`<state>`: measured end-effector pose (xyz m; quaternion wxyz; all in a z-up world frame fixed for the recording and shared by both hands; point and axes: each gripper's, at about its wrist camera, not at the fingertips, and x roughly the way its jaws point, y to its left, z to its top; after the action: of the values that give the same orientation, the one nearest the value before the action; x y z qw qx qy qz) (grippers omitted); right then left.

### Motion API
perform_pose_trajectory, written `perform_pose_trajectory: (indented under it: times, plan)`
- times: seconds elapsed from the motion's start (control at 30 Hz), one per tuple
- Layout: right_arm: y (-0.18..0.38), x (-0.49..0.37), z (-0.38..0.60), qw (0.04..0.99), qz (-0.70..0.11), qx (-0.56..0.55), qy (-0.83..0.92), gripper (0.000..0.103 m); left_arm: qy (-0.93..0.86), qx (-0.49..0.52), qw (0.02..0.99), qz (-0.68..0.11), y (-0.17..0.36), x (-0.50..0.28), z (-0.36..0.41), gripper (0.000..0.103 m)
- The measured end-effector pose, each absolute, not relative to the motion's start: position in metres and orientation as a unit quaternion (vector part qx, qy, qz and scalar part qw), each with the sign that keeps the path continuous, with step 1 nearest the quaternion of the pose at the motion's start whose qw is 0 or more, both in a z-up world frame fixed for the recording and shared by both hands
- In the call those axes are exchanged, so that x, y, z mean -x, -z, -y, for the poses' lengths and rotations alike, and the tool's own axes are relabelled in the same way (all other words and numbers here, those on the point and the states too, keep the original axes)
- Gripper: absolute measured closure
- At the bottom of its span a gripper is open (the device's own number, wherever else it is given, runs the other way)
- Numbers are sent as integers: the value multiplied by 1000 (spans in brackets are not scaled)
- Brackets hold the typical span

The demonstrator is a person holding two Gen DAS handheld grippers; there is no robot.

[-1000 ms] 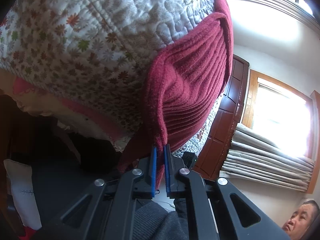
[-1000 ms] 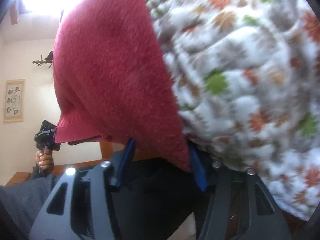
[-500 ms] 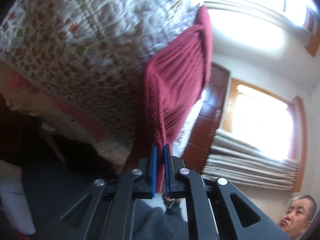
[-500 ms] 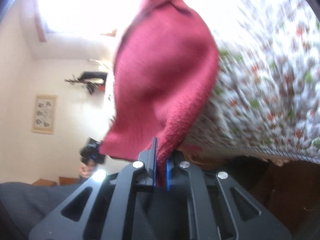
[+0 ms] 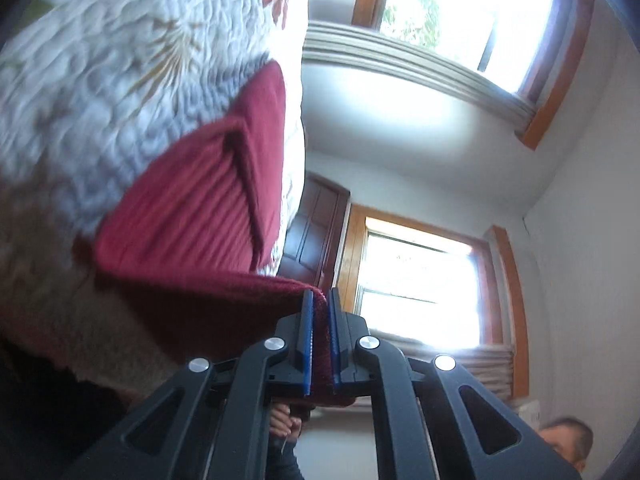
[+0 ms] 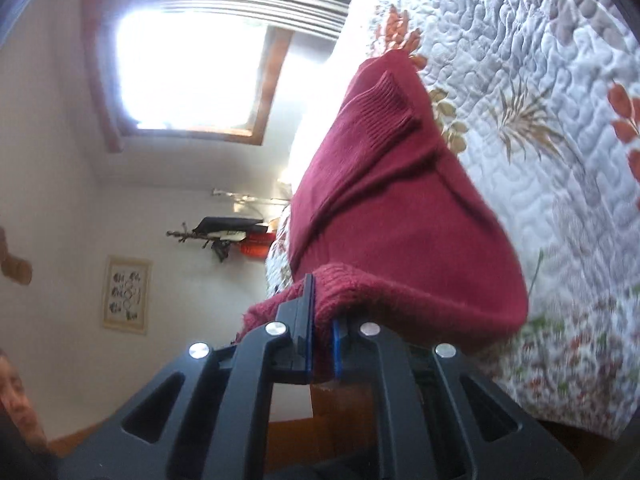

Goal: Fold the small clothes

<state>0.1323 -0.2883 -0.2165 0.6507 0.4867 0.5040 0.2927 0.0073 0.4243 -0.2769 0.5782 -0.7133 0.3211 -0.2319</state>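
Nearest the left wrist camera, left gripper (image 5: 319, 308) is clamped on the near edge of the red knit garment (image 5: 192, 216), blue pads pinching the fabric. Right gripper (image 6: 322, 312) likewise grips the rolled near hem of the same garment (image 6: 400, 216). Near hem is lifted between both grippers; rest of the garment lies on the floral quilt (image 6: 540, 100), ribbed cuff (image 6: 384, 108) at the far end. Beyond: windows (image 5: 420, 280) and a framed picture (image 6: 127, 294) on the wall.

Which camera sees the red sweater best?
The right wrist view: the red sweater shows sharply there, ribbed cuff and folds clear. The left wrist view shows it blurrier, mostly a ribbed edge.
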Motion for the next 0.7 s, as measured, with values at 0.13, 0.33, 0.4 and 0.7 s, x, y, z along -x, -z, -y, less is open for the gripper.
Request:
perform_pose_trajectory:
  times: [0.13, 0.33, 0.4, 0.7]
  plan:
    - [239, -173, 278, 648, -549, -466, -249, 95, 172, 726, 585, -317, 304, -49, -436, 98]
    - [230, -191, 279, 670, -566, -416, -239, 52, 105, 710, 609, -337, 313, -56, -450, 97]
    - [212, -190, 291, 687, -553, -400, -250, 48, 109, 661, 649, -361, 289, -54, -446, 79]
    - [232, -202, 292, 704, -599, -254, -284, 40, 88, 320, 787, -520, 212, -84, -379, 26]
